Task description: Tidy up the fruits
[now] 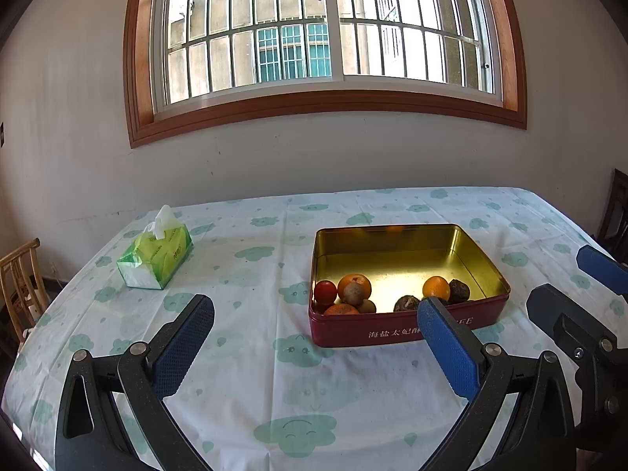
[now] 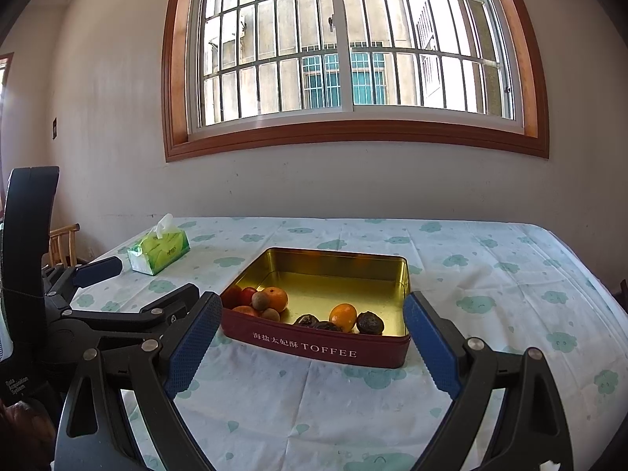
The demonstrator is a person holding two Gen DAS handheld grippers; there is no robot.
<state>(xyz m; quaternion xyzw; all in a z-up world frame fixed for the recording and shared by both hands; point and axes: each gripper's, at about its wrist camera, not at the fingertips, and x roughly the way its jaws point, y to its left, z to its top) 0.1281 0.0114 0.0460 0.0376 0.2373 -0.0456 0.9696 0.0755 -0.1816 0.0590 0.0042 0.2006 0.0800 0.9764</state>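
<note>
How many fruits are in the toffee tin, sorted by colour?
Red fruits: 2
Orange fruits: 3
Light brown fruits: 2
Dark wrinkled fruits: 3
Total in the tin: 10

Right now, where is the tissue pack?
The tissue pack lies on the table's far left, well apart from the toffee tin. In the right wrist view it shows beyond the left claw.
</note>
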